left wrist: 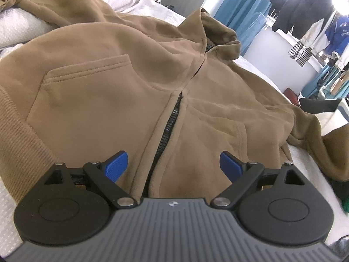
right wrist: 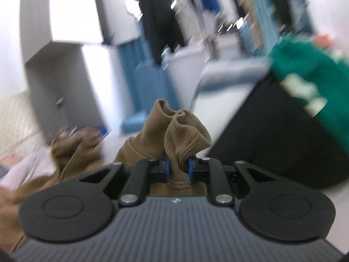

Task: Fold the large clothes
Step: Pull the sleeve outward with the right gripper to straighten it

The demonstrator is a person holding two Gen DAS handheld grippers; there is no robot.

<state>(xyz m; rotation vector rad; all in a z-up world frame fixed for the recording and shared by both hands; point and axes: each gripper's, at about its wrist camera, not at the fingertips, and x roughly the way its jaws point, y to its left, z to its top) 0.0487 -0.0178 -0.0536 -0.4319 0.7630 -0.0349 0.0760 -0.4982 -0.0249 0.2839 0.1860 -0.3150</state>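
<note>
Left gripper spread wide over brown zip hoodie; ribbed cuff pinched by right gripper, bkgd blurred.

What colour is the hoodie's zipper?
Black, on the brown hoodie; its zipper shows best in the left wrist view.

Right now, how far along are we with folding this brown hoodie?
Early. Done: the brown hoodie lies front up on the white bed, zipper partly closed, body spread but wrinkled. In hand: the right gripper is shut on a ribbed cuff, lifted clear; that view is motion-blurred. The left gripper is open above the hem, holding nothing. Left: no fold shows yet, so sleeves, hood and body all remain.
</note>
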